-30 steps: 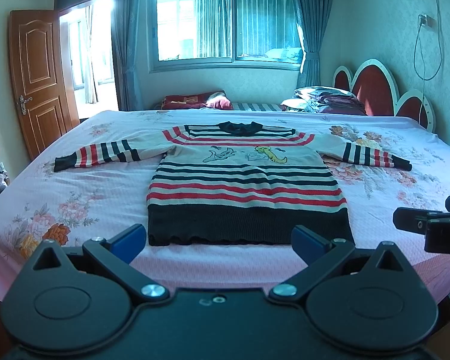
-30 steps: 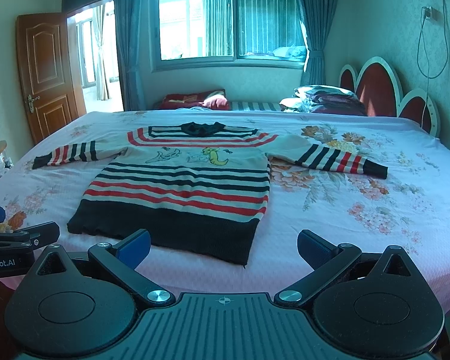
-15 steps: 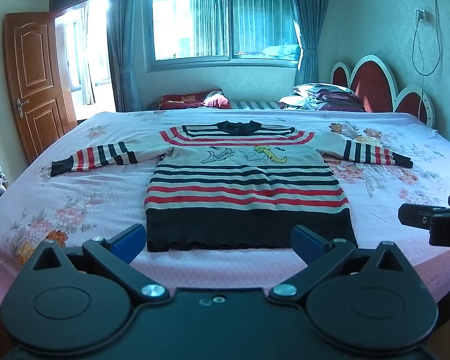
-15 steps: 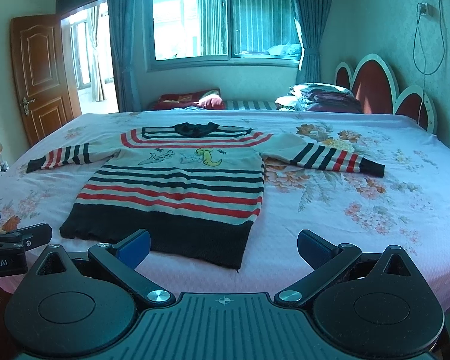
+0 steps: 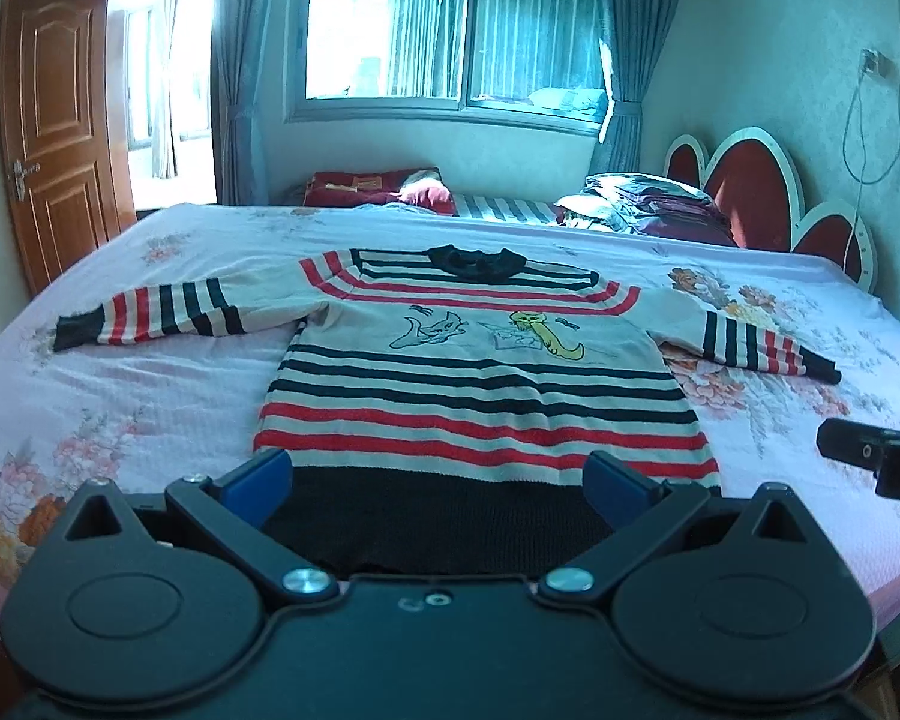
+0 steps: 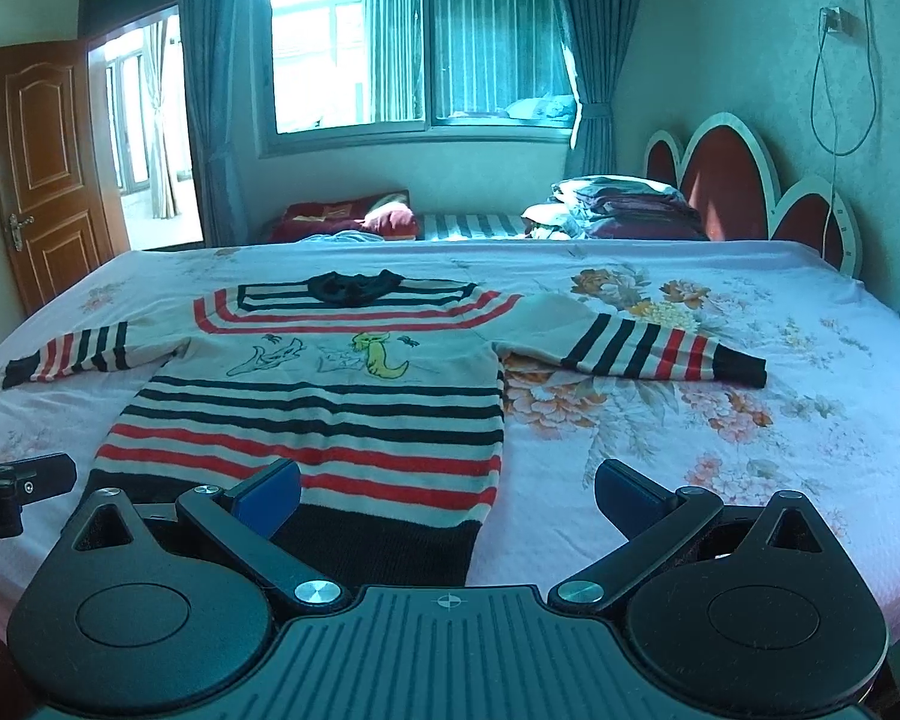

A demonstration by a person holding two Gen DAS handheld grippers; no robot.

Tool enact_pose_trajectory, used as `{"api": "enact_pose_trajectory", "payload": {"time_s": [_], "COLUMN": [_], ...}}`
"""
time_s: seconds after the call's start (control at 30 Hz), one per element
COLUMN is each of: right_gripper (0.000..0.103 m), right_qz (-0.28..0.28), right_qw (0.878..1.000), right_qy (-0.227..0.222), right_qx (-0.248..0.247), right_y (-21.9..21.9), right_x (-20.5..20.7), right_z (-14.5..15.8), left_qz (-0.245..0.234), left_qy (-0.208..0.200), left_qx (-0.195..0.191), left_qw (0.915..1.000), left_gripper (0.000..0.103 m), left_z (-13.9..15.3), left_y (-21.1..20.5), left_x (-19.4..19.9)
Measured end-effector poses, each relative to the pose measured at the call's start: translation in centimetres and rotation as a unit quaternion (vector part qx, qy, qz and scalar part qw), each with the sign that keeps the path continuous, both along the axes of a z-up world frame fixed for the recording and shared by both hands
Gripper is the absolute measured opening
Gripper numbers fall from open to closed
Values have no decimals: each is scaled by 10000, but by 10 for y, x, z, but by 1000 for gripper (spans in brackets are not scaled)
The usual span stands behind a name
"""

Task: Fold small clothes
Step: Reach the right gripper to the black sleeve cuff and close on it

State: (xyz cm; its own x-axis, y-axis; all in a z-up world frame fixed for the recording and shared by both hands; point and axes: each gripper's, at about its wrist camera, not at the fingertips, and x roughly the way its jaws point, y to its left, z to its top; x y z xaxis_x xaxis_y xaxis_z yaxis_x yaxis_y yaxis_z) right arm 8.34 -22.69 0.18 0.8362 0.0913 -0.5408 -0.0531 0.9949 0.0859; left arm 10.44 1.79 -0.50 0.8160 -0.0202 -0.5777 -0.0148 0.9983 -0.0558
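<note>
A small striped sweater (image 5: pixel 474 384) lies flat on the bed, front up, sleeves spread, black hem nearest me; it also shows in the right wrist view (image 6: pixel 330 396). My left gripper (image 5: pixel 438 483) is open and empty, just above the middle of the black hem. My right gripper (image 6: pixel 447 495) is open and empty, over the hem's right corner, with its left finger above the fabric and its right finger above bare sheet. Each gripper's tip shows at the edge of the other's view.
The bed has a pink floral sheet (image 5: pixel 126 420). A pile of folded bedding (image 5: pixel 642 204) and red cushions (image 5: pixel 378 186) lie at the far side by the red headboard (image 5: pixel 768 180). A wooden door (image 5: pixel 54 120) stands at the left.
Both grippers have moved forward toward the sweater's hem, which now lies between and under the fingers. Both stay open.
</note>
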Motion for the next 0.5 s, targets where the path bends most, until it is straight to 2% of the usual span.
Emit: {"api": "enact_pose_trajectory", "payload": {"time_s": [0.1, 0.3, 0.5], "right_gripper": [103, 103, 102], "right_qz": [-103, -448, -784], "right_qw": [9999, 9989, 9968], "right_qy": [2, -20, -21], "right_qx": [40, 123, 126], "right_y": [0, 1, -4], "right_x": [23, 66, 101], "right_z": [0, 1, -1], "left_qz": [-188, -516, -762], "left_qy": [68, -27, 192], "left_qx": [-253, -302, -432], "left_qw": [9995, 9982, 9960], "left_gripper": [103, 103, 103], "left_z": [-1, 3, -5], "left_y": [8, 14, 17], "left_x": [28, 75, 119]}}
